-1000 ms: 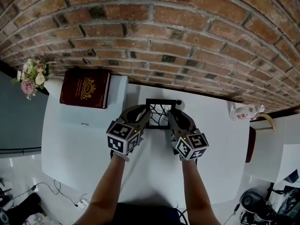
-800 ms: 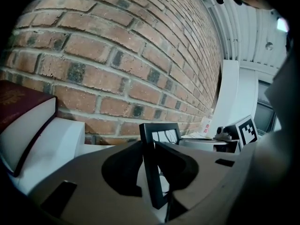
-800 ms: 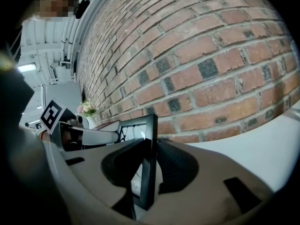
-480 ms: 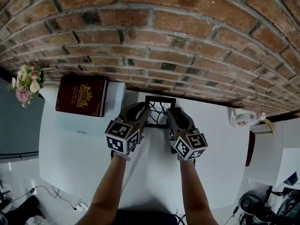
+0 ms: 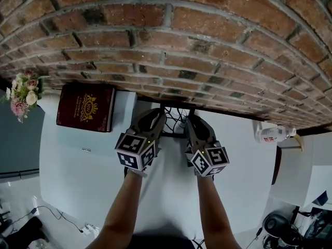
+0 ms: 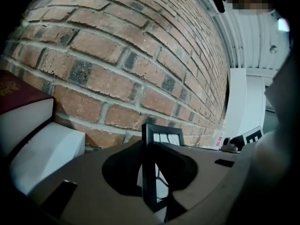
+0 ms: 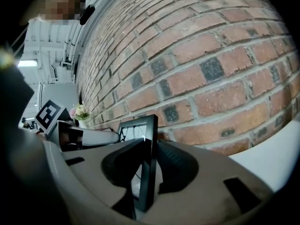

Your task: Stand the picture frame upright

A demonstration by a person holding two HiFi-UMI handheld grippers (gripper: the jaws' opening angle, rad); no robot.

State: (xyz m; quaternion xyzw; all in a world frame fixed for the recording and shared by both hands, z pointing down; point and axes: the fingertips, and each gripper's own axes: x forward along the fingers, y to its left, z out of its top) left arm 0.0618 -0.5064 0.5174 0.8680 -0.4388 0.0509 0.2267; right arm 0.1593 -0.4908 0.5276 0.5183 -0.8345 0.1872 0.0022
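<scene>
Since earlier frames, picture frame [image 5: 178,119] carried closer to brick wall [image 5: 171,45], both grippers with it. We see frame already upright, over white table [image 5: 78,165], just before wall; whether base touches table unclear, possibly not yet. Left gripper [image 5: 160,121] clamped on frame's left edge, jaws just closing tighter. Right gripper [image 5: 189,124] clamped on right edge. Remaining, we judge: settle frame, release, confirm it stands.

rough matt brick wall [image 5: 207,45], smooth black picture frame [image 7: 149,163], smooth white table [image 5: 78,165]
</scene>
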